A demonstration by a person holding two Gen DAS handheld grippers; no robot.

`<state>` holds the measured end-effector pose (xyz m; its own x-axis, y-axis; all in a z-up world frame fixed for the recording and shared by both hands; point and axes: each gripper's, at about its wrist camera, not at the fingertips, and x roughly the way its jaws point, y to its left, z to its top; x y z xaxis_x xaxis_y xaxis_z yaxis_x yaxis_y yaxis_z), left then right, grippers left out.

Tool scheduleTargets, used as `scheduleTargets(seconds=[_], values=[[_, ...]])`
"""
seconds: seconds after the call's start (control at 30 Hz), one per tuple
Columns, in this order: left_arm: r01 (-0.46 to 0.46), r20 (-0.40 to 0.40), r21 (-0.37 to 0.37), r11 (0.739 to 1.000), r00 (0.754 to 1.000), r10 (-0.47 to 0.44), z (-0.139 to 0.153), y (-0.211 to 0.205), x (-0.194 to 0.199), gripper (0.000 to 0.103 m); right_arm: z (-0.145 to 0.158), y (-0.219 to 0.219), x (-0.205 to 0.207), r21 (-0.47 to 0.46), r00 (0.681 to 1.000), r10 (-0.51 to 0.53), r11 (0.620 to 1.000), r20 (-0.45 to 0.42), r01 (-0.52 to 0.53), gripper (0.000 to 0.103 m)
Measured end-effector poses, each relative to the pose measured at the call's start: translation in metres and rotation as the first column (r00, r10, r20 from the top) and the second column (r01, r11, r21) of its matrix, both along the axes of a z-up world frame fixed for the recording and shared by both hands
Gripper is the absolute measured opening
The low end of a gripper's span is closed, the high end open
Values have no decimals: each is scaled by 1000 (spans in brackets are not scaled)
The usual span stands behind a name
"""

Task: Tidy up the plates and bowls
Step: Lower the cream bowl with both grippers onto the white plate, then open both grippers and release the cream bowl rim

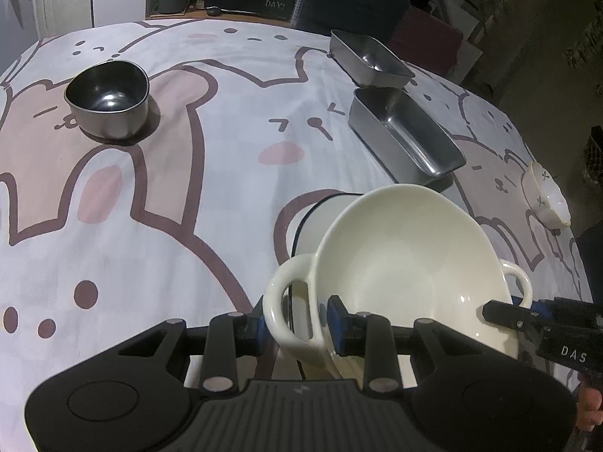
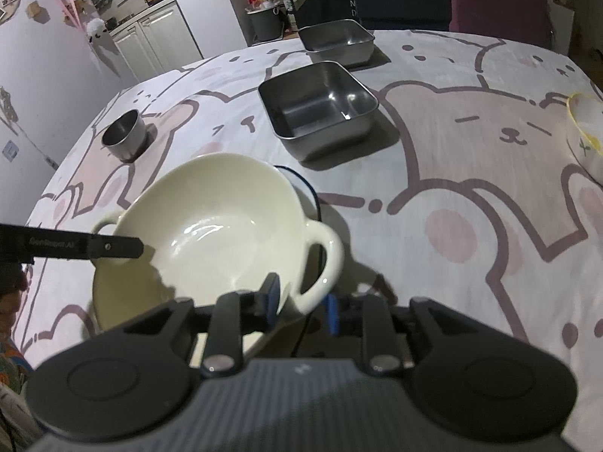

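A cream two-handled bowl (image 1: 399, 263) is held tilted above a white black-rimmed bowl (image 1: 320, 222) on the bunny tablecloth. My left gripper (image 1: 297, 324) is shut on the bowl's left handle (image 1: 286, 312). My right gripper (image 2: 301, 301) is shut on the other handle (image 2: 324, 260); it also shows in the left wrist view (image 1: 527, 316). The cream bowl (image 2: 211, 233) fills the lower left of the right wrist view. A round steel bowl (image 1: 109, 101) stands at the far left. Two steel square trays (image 1: 403, 132) (image 1: 369, 60) stand at the back right.
A small flower-patterned bowl (image 1: 546, 196) sits near the table's right edge, also in the right wrist view (image 2: 588, 128). Chairs (image 2: 490, 3) stand behind the table's far edge. The tablecloth (image 1: 188, 196) covers the whole table.
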<state>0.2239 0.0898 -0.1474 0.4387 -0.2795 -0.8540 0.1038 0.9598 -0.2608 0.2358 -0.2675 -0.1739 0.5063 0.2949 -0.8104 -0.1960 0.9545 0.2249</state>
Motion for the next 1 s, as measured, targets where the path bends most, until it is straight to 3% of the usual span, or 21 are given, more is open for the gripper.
scheduleTargets(seconds=[0.17, 0.27, 0.33, 0.4, 0.83, 0.93, 1.0], values=[[2, -11, 4, 1000, 1000, -2, 1, 0, -4, 33, 1, -2, 0, 0, 1000, -3, 1000, 1, 3, 34], [11, -9, 13, 1000, 1000, -11, 3, 0, -8, 36, 2, -5, -2, -4, 1000, -19, 1000, 2, 19, 45], [13, 1, 2, 1000, 1000, -13, 5, 2, -11, 47, 5, -8, -4, 15, 1000, -22, 1000, 7, 22, 51], [11, 9, -1, 1000, 1000, -11, 7, 3, -13, 50, 7, -9, -7, 25, 1000, -22, 999, 16, 21, 59], [21, 28, 12, 1000, 999, -22, 20, -1, -24, 68, 15, -13, -20, 16, 999, -25, 1000, 41, 24, 70], [16, 40, 13, 1000, 999, -16, 27, -3, -31, 82, 19, -13, -23, 9, 998, -25, 1000, 56, 25, 82], [6, 60, 9, 1000, 998, -6, 35, -4, -39, 91, 22, -15, -27, 10, 997, -27, 1000, 69, 27, 97]])
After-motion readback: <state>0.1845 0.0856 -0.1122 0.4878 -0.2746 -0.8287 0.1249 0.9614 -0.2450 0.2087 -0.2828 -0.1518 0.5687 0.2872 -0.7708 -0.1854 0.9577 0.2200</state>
